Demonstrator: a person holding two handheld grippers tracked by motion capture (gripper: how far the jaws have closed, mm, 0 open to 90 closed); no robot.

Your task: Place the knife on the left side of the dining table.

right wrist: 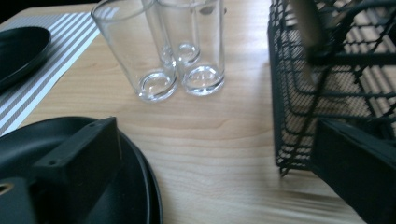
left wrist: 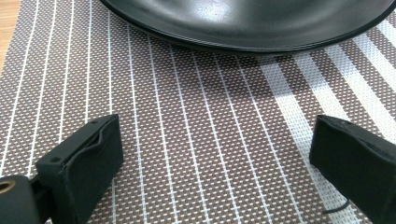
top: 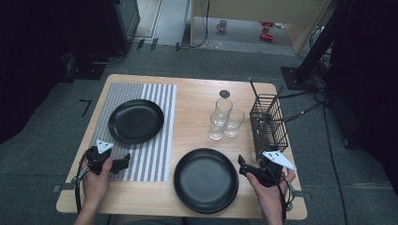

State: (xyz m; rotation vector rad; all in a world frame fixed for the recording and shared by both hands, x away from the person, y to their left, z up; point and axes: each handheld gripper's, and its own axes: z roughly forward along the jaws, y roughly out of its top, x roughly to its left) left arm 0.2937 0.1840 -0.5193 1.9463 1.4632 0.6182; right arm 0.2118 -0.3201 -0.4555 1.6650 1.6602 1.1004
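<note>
Looking down from the high view, the left gripper rests on the striped placemat, just short of the black plate lying on it. The right gripper sits at the near right edge of the wooden table, beside a stack of black plates, with 3 glasses and a wire basket beyond.

From the left gripper view, both jaws stand wide apart with nothing between them, low over the placemat. The plate's rim lies straight ahead, near but not touched.

From the right gripper view, the jaws are likewise spread wide and hold nothing. One jaw overlaps the plate stack; the other stands in front of the basket. The glasses stand clustered on bare wood ahead.

The plates look stiff, smooth and fairly heavy, probably ceramic or melamine, so slippery and liable to chip. The best hold is likely the raised rim, jaws pinching above and below the near edge, lifted levelly.
</note>
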